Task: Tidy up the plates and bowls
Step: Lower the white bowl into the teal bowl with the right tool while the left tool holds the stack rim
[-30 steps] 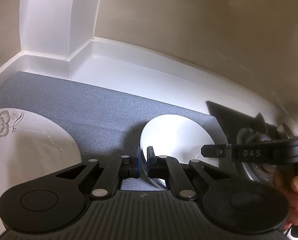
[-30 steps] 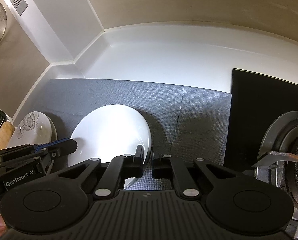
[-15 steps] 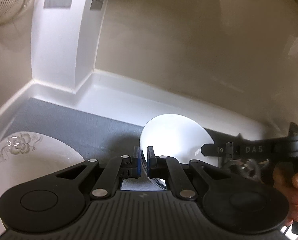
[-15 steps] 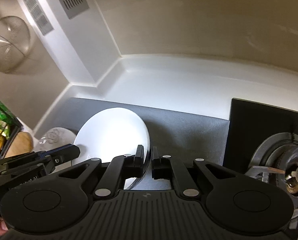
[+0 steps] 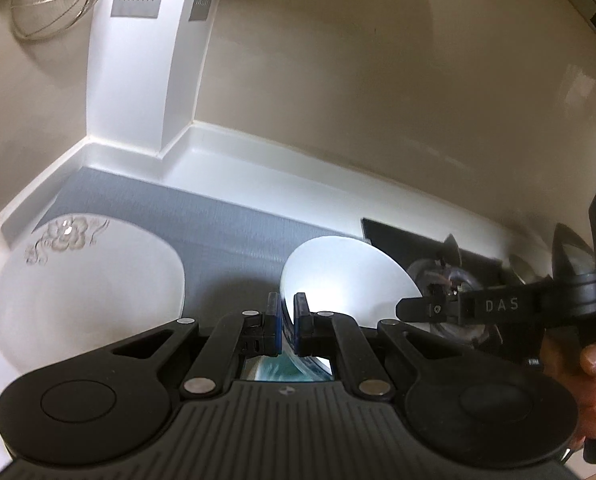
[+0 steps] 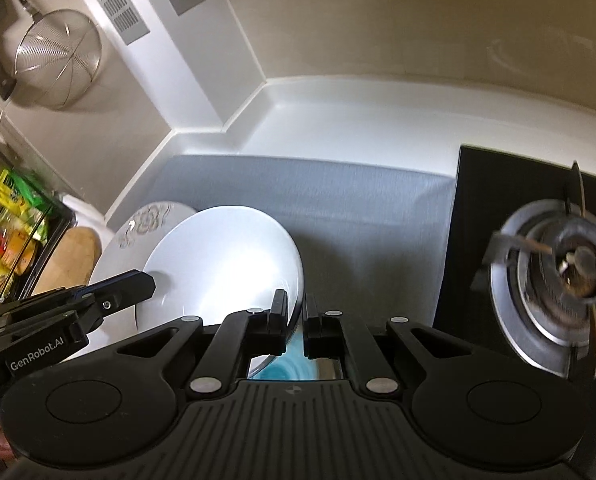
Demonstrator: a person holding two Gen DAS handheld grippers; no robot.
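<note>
Gripping the white plate (image 6: 221,264) by opposite rims, my left claw (image 5: 285,320) and right claw (image 6: 295,316) are both clenched on it, holding it level above the grey mat (image 6: 338,192); the floral plate (image 5: 85,280), probably its stacking spot, sits to my left claw's left.

Flowered plate (image 6: 145,226) sits left of and partly behind the bowl (image 6: 225,260), both above the mat (image 6: 358,204); stove burner (image 6: 558,272) lies right.

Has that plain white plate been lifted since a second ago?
Yes. The white plate, pinched by both grippers, has risen off the grey mat and now overlaps the flowered plate.
</note>
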